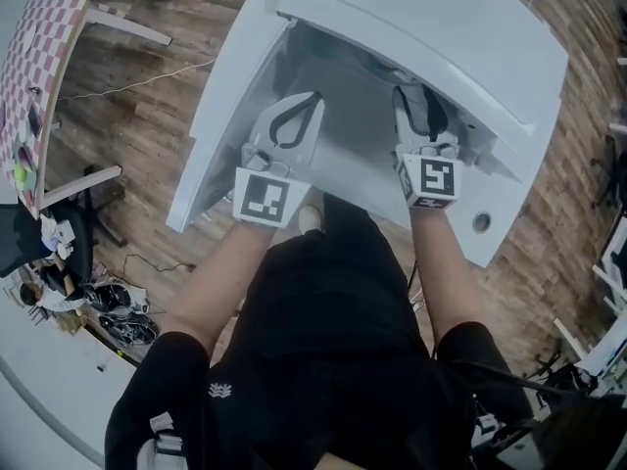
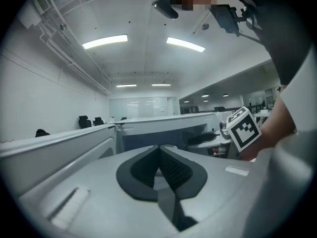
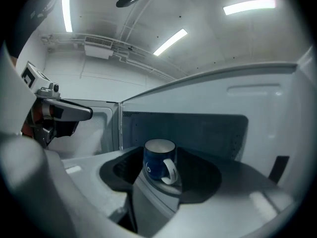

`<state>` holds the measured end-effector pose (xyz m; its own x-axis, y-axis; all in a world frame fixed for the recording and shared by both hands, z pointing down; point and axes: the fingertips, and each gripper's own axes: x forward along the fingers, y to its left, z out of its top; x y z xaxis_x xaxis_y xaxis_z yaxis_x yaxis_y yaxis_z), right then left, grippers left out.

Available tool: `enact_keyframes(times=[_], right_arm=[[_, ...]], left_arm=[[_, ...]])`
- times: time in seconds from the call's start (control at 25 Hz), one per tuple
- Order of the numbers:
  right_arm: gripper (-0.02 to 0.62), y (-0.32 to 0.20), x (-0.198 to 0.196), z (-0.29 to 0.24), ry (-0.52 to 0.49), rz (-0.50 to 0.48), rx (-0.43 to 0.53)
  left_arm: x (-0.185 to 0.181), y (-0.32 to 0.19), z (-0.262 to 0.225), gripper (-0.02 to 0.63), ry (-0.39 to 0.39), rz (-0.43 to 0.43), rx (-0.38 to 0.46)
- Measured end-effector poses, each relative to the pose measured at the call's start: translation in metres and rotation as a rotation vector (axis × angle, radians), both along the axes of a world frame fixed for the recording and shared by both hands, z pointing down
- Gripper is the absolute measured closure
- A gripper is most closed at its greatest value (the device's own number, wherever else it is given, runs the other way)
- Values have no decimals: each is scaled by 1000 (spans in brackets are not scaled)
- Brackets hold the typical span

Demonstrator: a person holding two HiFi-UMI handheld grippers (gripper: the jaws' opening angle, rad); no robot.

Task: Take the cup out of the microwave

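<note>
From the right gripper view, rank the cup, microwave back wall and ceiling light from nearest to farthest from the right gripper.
1. Cup, straight ahead, centre.
2. Microwave back wall, behind the cup.
3. Ceiling light, far overhead, upper right.

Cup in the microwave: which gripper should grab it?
Right. The right gripper has its jaws apart, lined up with the blue cup inside the microwave. The left gripper has its jaws together, and its view shows no cup.

wood floor (image 1: pixel 118 130), strip ceiling lights (image 2: pixel 105 41)
</note>
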<state>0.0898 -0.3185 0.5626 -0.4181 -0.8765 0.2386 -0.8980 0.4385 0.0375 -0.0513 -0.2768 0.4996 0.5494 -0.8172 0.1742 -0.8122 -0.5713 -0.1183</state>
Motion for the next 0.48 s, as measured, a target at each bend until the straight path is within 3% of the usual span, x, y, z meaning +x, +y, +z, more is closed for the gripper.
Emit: enact_keyframes(times=[0.28,0.48], right_arm=[[281,-20,-19,25,1,-44,-35],[232,-38,-34,30,-8,-47,-41]], left_arm=[[-1,-14,15,603,-23,21,-14],[-7,-30,16,603,-8,8,-20]])
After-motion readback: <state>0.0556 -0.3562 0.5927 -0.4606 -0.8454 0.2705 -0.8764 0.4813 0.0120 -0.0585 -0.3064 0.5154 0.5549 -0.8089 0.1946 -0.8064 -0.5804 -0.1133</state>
